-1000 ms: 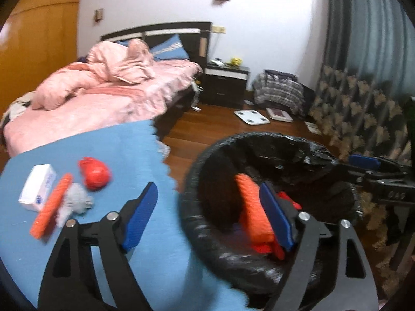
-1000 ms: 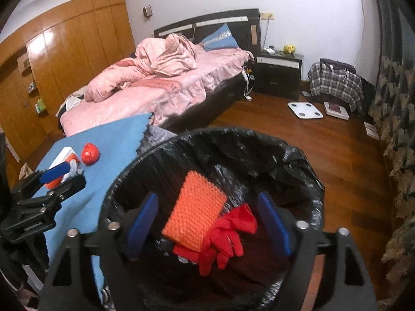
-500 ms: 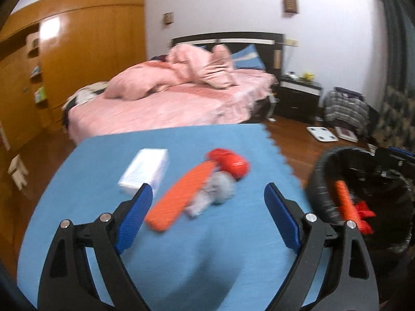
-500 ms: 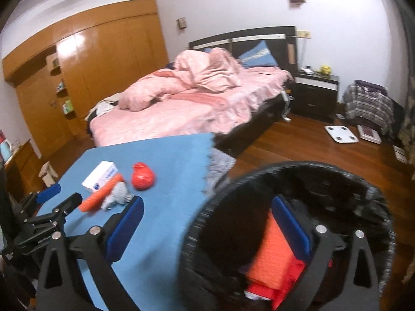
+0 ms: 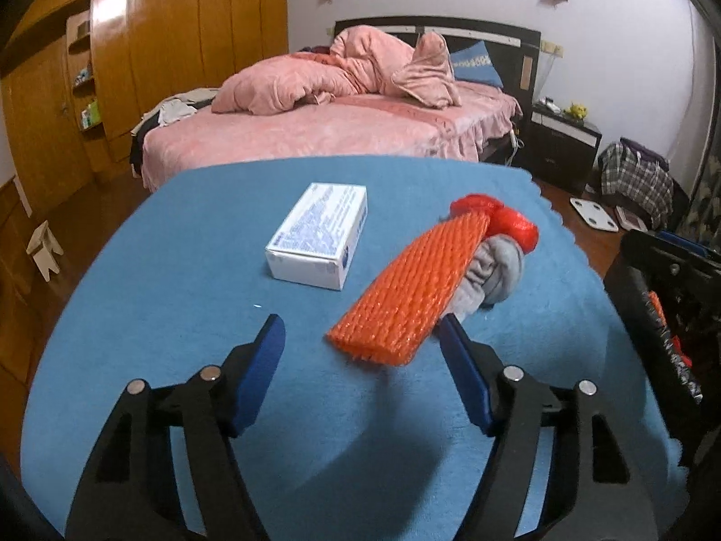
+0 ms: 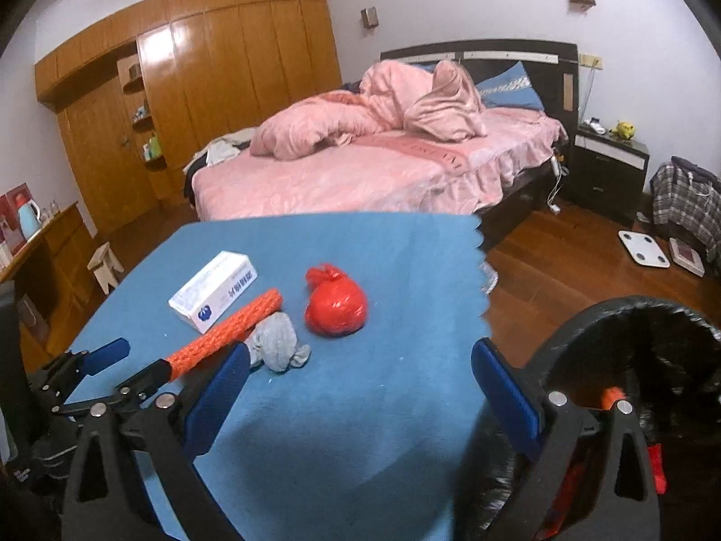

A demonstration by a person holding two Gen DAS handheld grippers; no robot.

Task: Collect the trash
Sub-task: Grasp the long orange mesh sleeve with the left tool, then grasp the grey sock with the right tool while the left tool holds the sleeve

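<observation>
On the blue cloth-covered table lie an orange foam net sleeve, a crumpled grey cloth, a red tied plastic bag and a white box. My left gripper is open, its fingers just short of the sleeve's near end. My right gripper is open and empty above the table's right side, near the red bag, with the sleeve, grey cloth and box to its left. The black-lined trash bin stands at the right.
A bed with pink bedding stands behind the table, a dark nightstand and a white scale on the wooden floor to the right. Wooden wardrobes line the left wall. A small stool stands left of the table.
Both grippers swung left, away from the trash bin and over the table. My left gripper moved in close to the orange sleeve. Both stay open.
</observation>
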